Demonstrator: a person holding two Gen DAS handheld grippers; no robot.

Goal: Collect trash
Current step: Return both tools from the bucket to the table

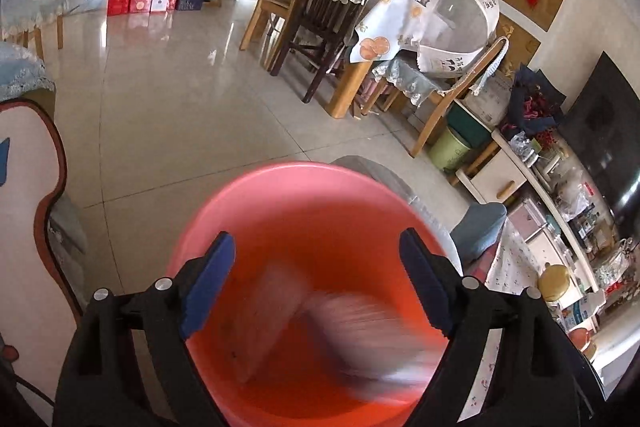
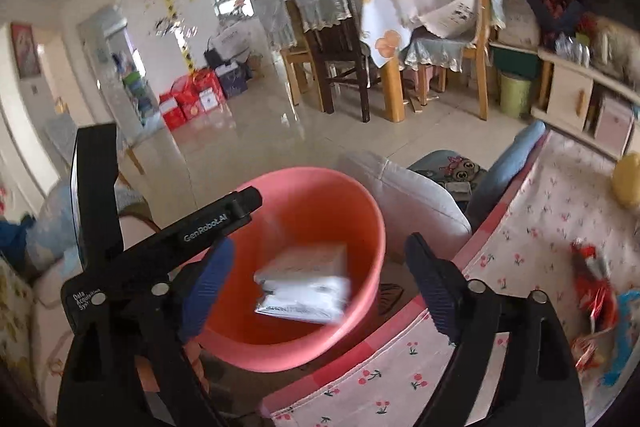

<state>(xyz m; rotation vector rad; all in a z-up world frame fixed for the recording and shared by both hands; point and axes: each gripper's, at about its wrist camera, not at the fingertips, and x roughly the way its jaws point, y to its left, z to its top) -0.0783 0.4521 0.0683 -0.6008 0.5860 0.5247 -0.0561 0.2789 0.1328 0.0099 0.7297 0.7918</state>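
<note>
round pink plastic basin [image 2: 320, 343] on the floor beside a cherry-print cloth [image 2: 520, 267]; flat white packets [image 2: 304, 291] lying blurred inside. left gripper [image 1: 316, 287] and right gripper [image 2: 320, 279] above it, ribbed blue-padded jaws spread wide, grasping nothing.

My left gripper [image 1: 316, 287] is a black plastic frame with two dark blue fingers [image 1: 208, 291], and I count round silver screws [image 1: 163, 283] on its arms. My right gripper [image 2: 320, 287] is built alike, its blue pads [image 2: 430, 285] ribbed. On the left gripper's body, seen from the right wrist, white lettering [image 2: 205, 227] reads "GenRobot.AI".
</note>
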